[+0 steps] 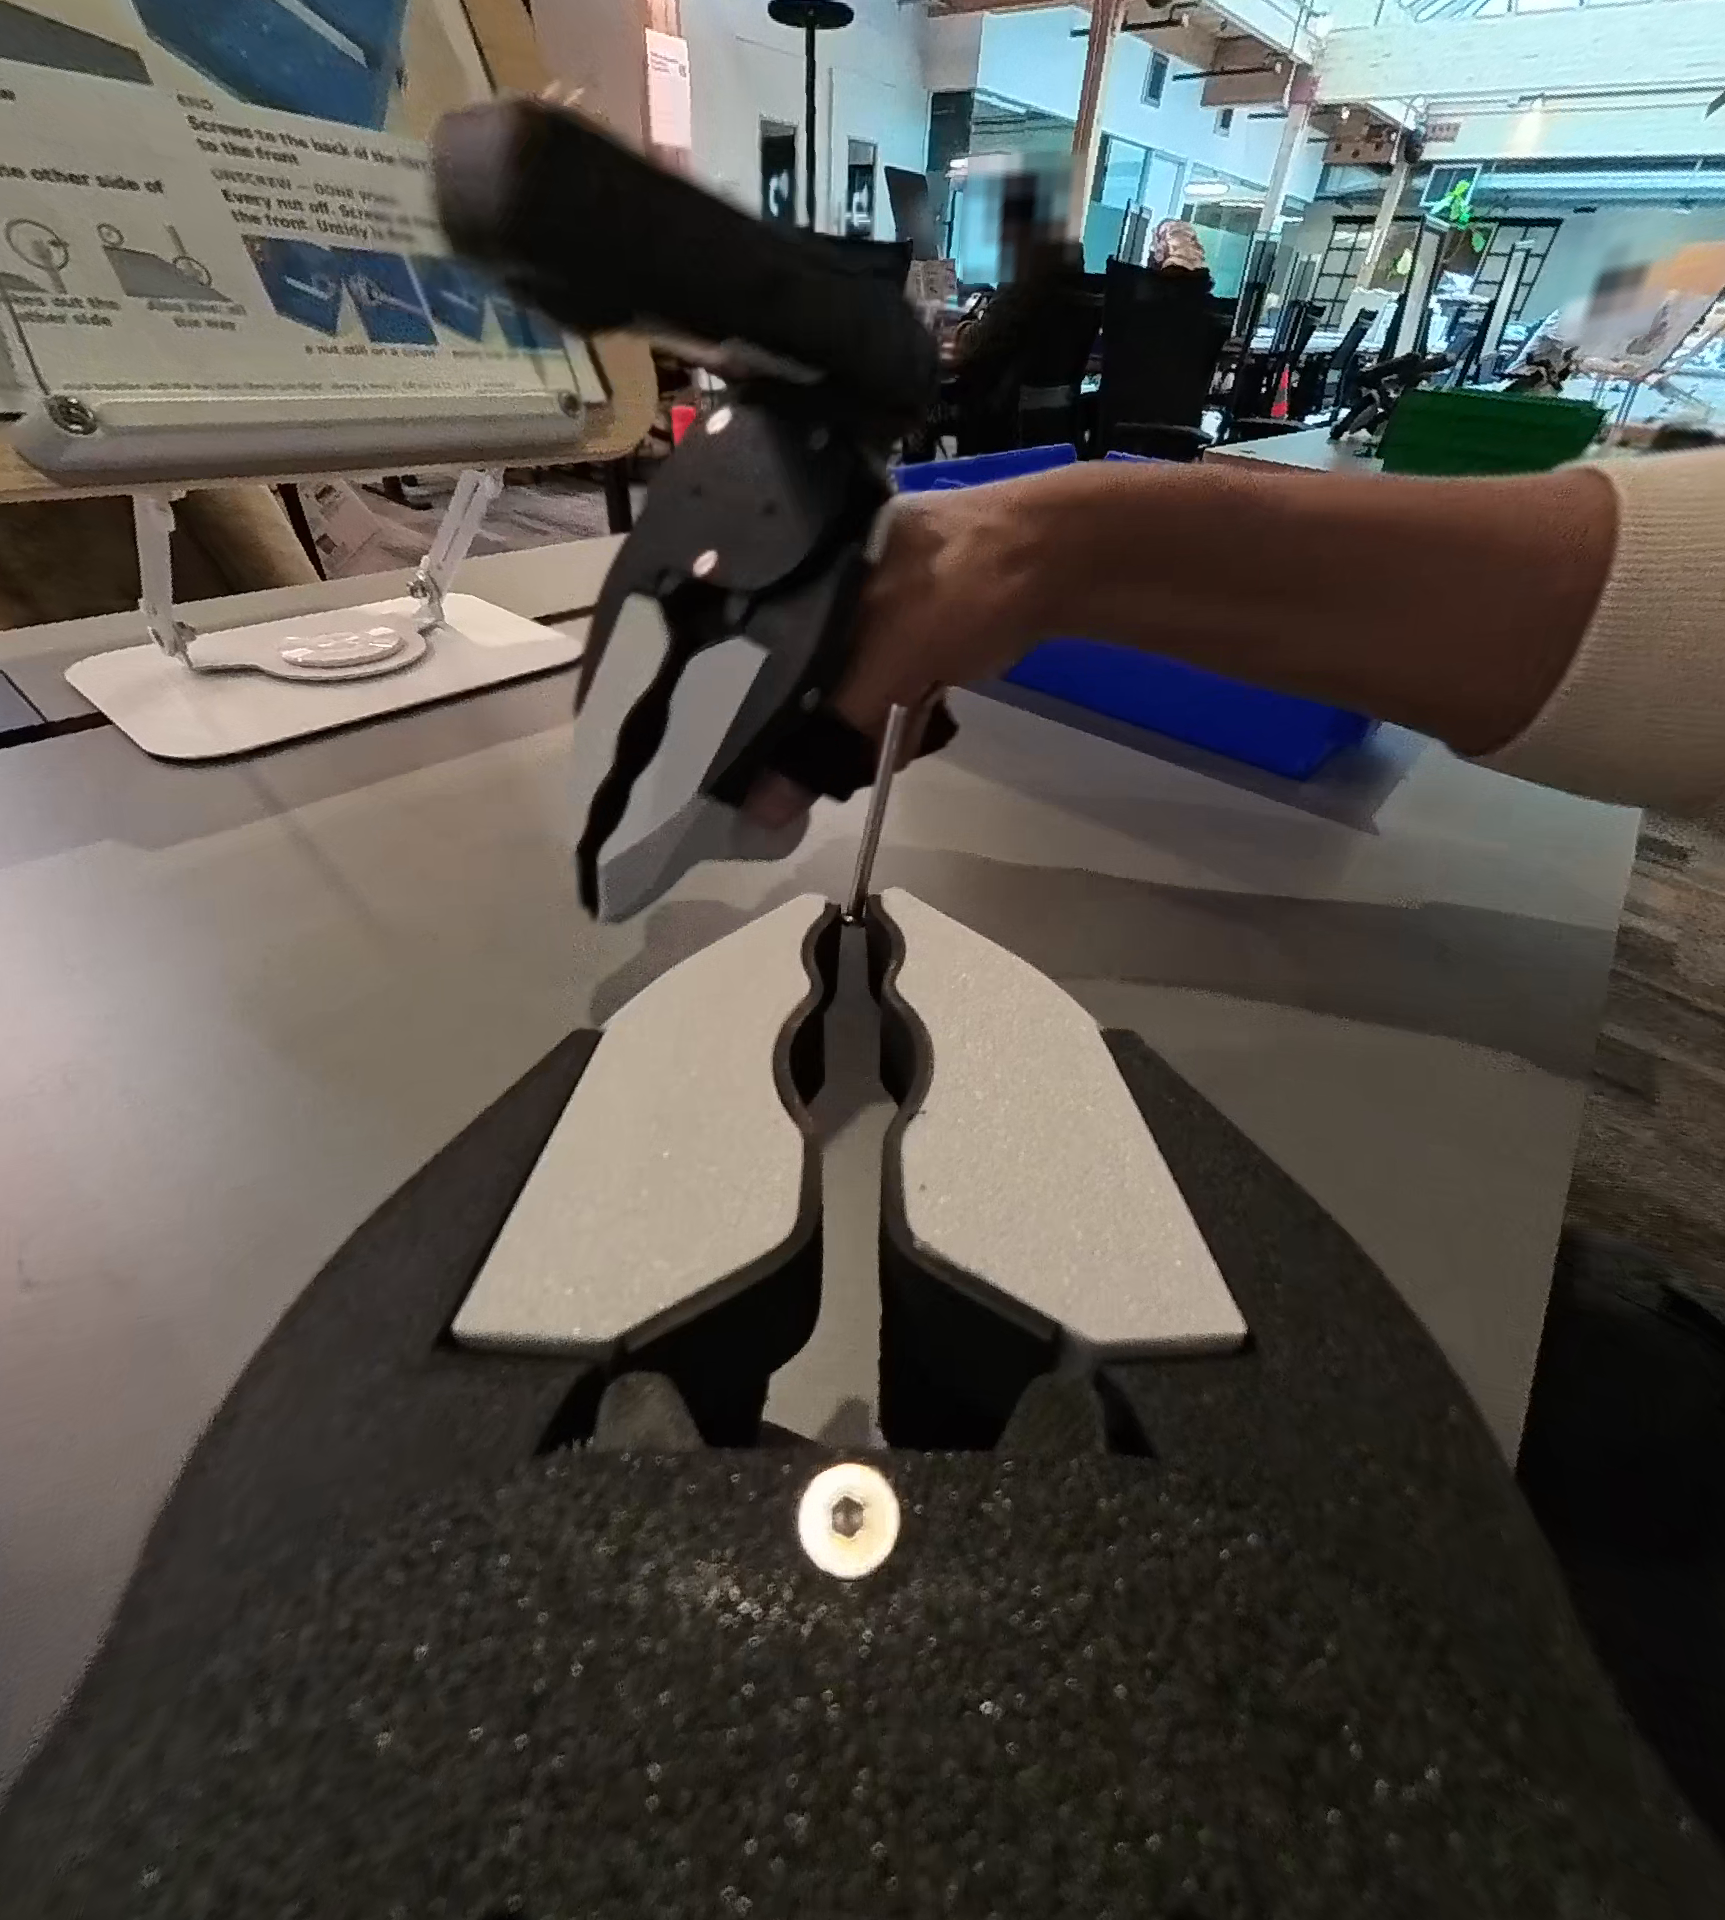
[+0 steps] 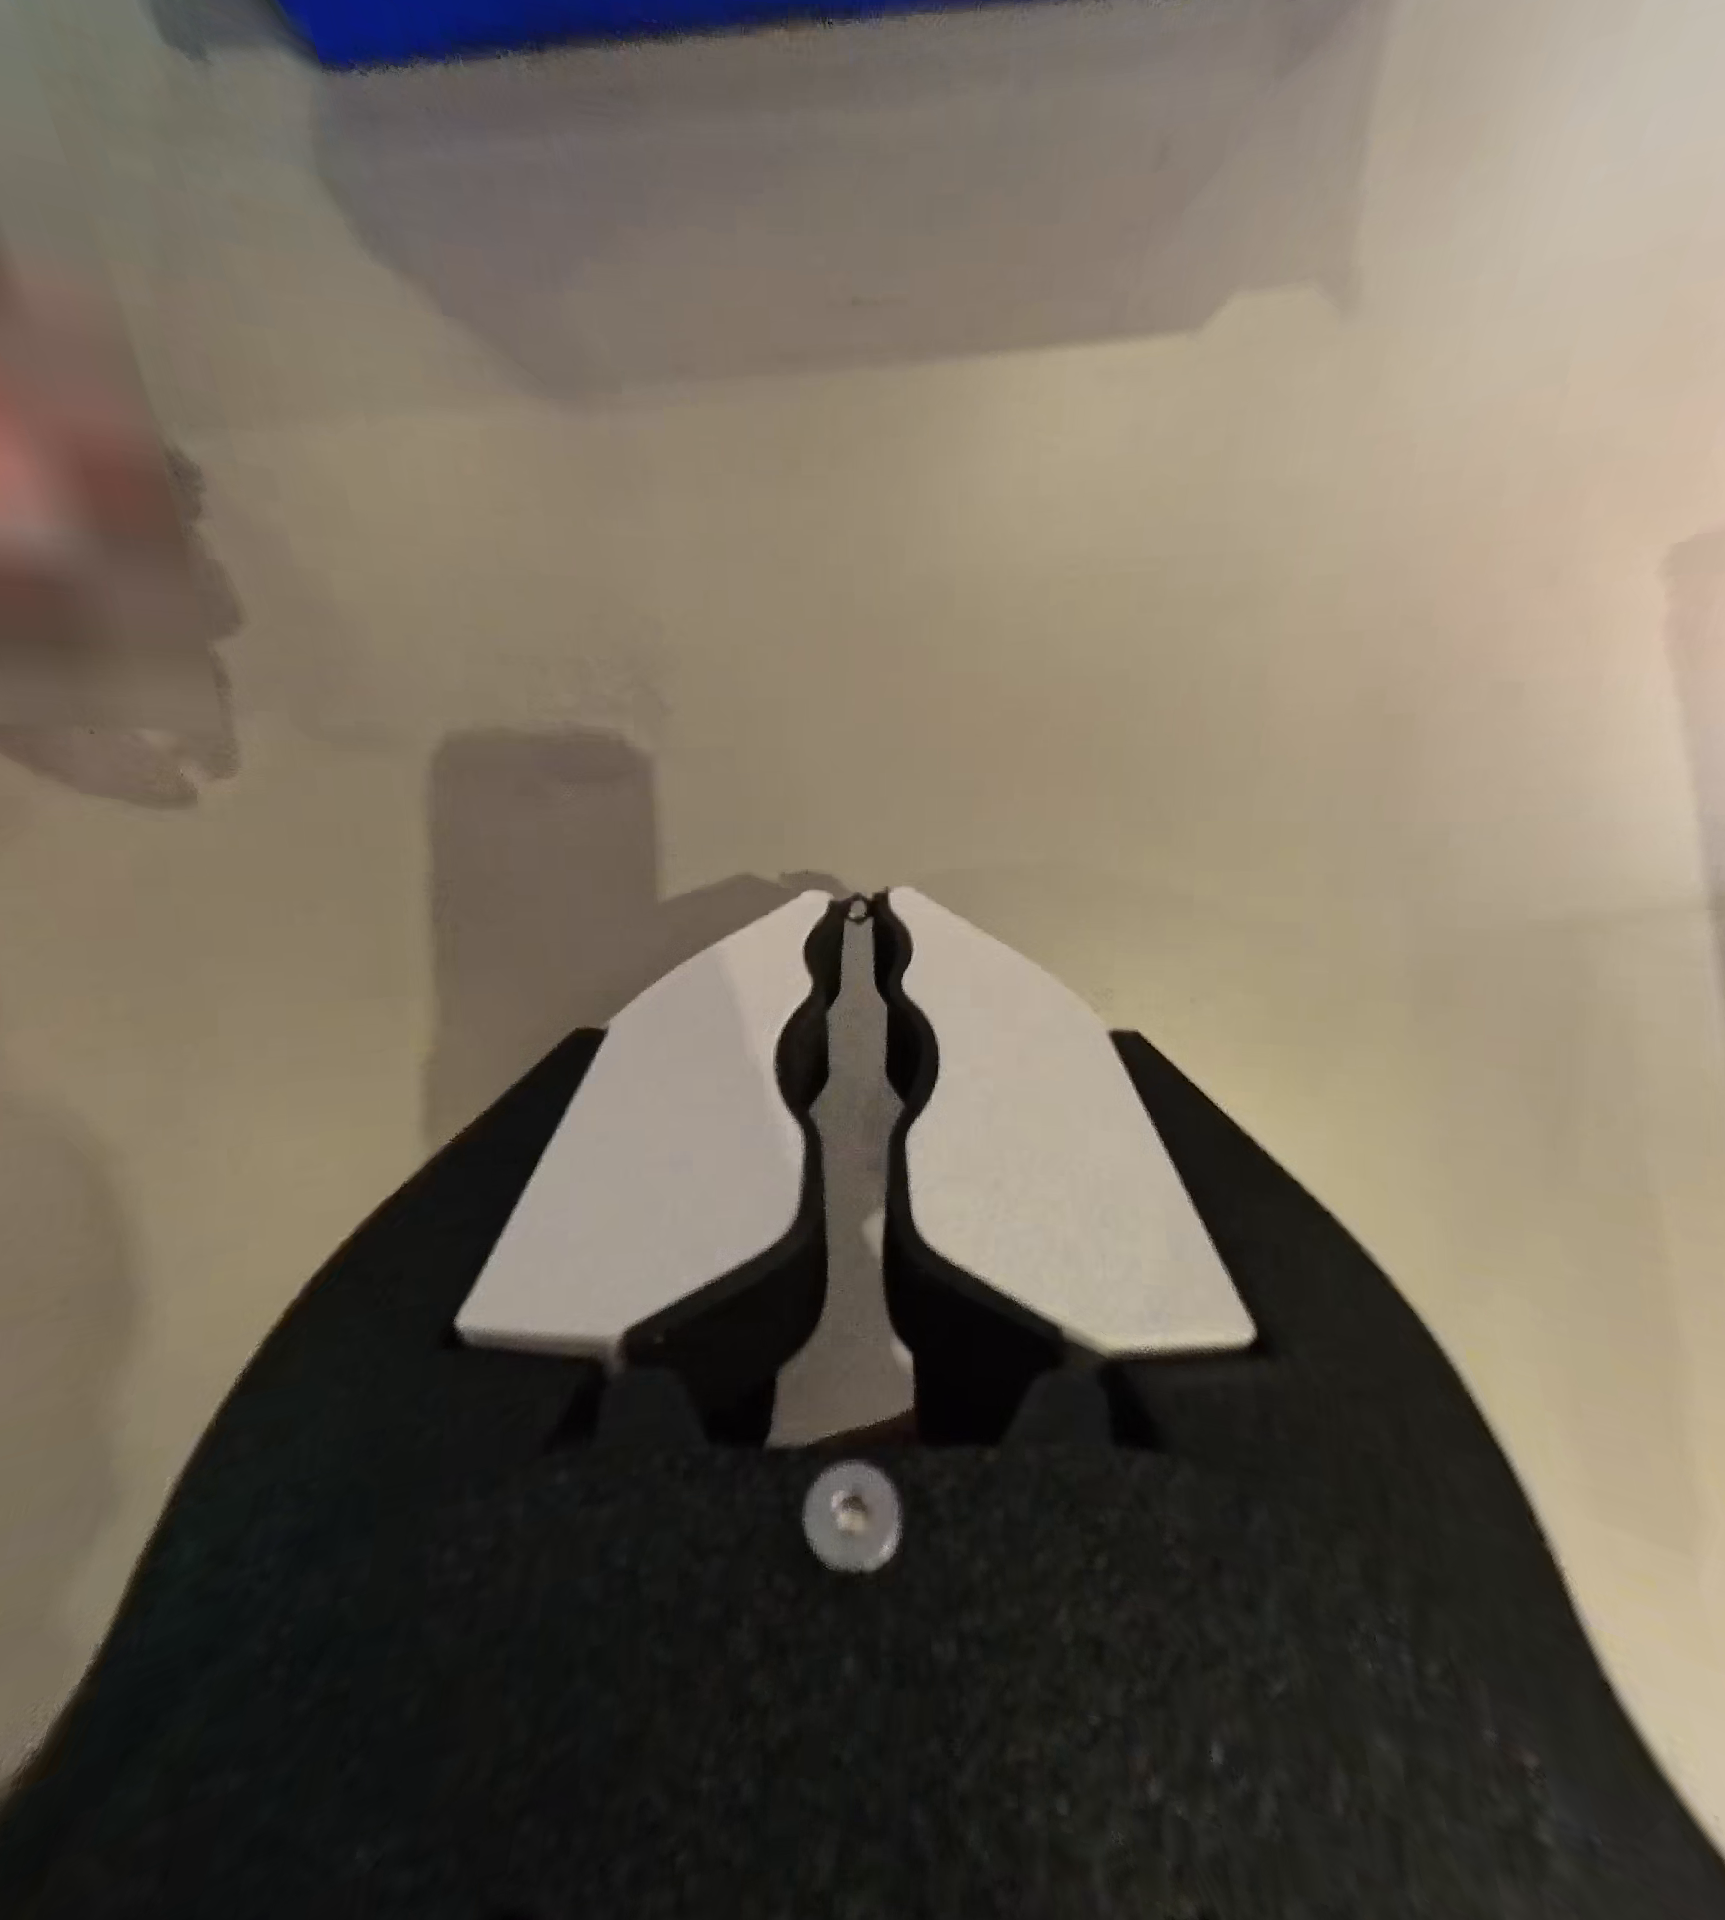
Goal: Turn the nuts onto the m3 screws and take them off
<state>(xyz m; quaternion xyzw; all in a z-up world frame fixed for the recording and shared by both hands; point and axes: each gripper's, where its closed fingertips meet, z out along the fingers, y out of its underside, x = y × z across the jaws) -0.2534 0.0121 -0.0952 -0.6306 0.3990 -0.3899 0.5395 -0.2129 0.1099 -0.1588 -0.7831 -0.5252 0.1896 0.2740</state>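
Note:
My left gripper (image 1: 853, 906) is shut on the lower end of a long thin M3 screw (image 1: 879, 800), which stands nearly upright above the tips. My right gripper (image 1: 600, 883), held by a hand, points down at the table just left of the screw, with its jaws together. In the blurred right wrist view, the right gripper (image 2: 863, 902) pinches a tiny dark ring, the nut (image 2: 859, 909), at its very tips. The nut is apart from the screw.
A blue bin (image 1: 1180, 696) sits behind the hand and shows at the top of the right wrist view (image 2: 733, 21). An instruction sign on a white stand (image 1: 245, 260) is at the back left. The grey table (image 1: 214, 987) ends at its right edge (image 1: 1606, 987). A forearm (image 1: 1253, 592) reaches in from the right.

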